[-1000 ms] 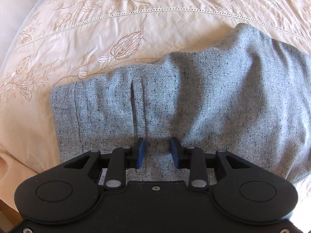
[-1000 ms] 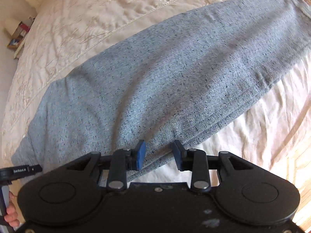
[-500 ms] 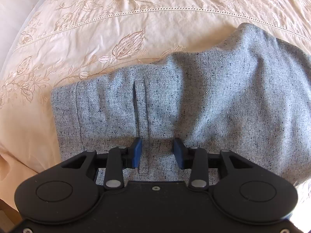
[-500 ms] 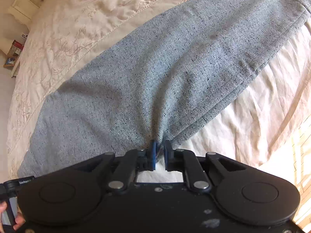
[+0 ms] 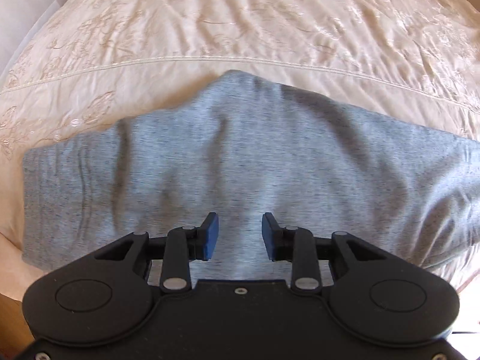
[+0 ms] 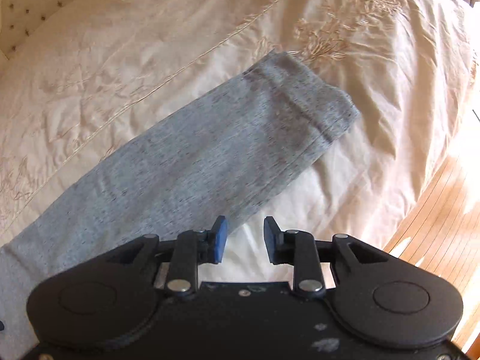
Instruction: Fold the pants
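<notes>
Grey knit pants (image 5: 240,162) lie doubled lengthwise on the cream bedspread (image 5: 210,30). The left gripper (image 5: 240,234), jaws apart and just closing, hovers over the waist; the right gripper (image 6: 244,238), just reopened and empty, hangs beside the leg's near edge. A one-layer pinch would likely skew the fold.

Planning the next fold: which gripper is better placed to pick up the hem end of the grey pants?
Probably the right gripper: the grey speckled pants' hem lies ahead of its open jaws. The left gripper faces the waistband end.

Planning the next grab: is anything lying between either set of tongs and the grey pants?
Nothing visible. The left tongs hang open directly over the grey speckled knit pants; the right tongs, also open, hang just off the leg's edge above bare cream embroidered bedspread.
</notes>
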### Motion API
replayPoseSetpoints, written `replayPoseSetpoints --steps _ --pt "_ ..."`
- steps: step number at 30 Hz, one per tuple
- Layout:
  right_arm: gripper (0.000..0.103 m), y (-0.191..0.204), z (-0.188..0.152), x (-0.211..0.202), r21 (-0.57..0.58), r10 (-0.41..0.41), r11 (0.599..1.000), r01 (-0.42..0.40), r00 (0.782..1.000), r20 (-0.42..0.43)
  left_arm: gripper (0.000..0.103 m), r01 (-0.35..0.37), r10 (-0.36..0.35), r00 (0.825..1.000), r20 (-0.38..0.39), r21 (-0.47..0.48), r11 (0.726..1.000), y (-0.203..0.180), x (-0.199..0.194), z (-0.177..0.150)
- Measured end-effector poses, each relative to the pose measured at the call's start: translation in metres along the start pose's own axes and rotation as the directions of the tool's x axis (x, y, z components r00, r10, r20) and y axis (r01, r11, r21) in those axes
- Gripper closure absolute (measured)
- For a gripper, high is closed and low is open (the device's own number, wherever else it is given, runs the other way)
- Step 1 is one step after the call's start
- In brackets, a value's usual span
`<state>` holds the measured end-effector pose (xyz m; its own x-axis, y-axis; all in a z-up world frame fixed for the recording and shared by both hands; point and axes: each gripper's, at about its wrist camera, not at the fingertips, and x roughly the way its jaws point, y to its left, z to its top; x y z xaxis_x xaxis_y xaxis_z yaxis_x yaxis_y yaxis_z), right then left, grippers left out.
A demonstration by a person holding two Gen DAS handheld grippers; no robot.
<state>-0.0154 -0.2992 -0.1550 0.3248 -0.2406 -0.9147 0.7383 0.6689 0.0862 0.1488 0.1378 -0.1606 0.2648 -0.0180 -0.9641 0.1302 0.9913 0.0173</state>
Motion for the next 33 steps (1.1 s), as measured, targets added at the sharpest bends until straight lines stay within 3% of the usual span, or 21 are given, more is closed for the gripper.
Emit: replayPoseSetpoints --steps 4,6,8,11,14,20,25,33 --pt "0.073 -0.049 0.033 0.011 0.063 -0.032 0.997 0.032 0.999 0.005 0.06 -0.032 0.032 0.999 -0.009 0.045 0.998 -0.041 0.023 -0.002" --pt "0.072 -0.07 0.049 0.02 0.095 -0.024 0.995 0.026 1.0 -0.013 0.058 -0.108 0.111 0.992 -0.052 0.058 0.992 -0.05 0.045 -0.001" --pt "0.072 -0.085 0.063 0.023 0.098 -0.028 0.995 0.028 1.0 -0.001 0.057 -0.133 0.134 0.988 -0.071 0.023 0.991 -0.049 0.057 0.0" --pt "0.071 -0.087 0.092 0.023 -0.041 0.006 0.999 -0.004 0.999 0.047 0.057 -0.15 0.146 0.986 -0.085 -0.044 0.988 -0.045 0.057 0.004" --pt "0.07 -0.079 0.119 0.03 -0.2 0.106 0.975 -0.096 0.993 0.043 0.057 -0.18 0.173 0.982 -0.08 -0.101 0.978 -0.042 0.049 0.007" --pt "0.07 -0.038 0.164 0.064 -0.474 0.203 0.861 -0.184 0.979 -0.012 0.057 -0.207 0.194 0.978 -0.079 -0.218 0.954 -0.038 0.026 -0.001" --pt "0.072 -0.02 0.181 0.095 -0.559 0.193 0.801 -0.215 0.976 -0.099 0.057 -0.23 0.212 0.972 -0.1 -0.235 0.944 -0.05 0.013 -0.018" --pt "0.071 -0.019 0.176 0.087 -0.583 0.265 0.771 -0.256 0.962 -0.072 0.057 -0.238 0.211 0.968 -0.134 -0.229 0.944 -0.065 0.016 -0.023"
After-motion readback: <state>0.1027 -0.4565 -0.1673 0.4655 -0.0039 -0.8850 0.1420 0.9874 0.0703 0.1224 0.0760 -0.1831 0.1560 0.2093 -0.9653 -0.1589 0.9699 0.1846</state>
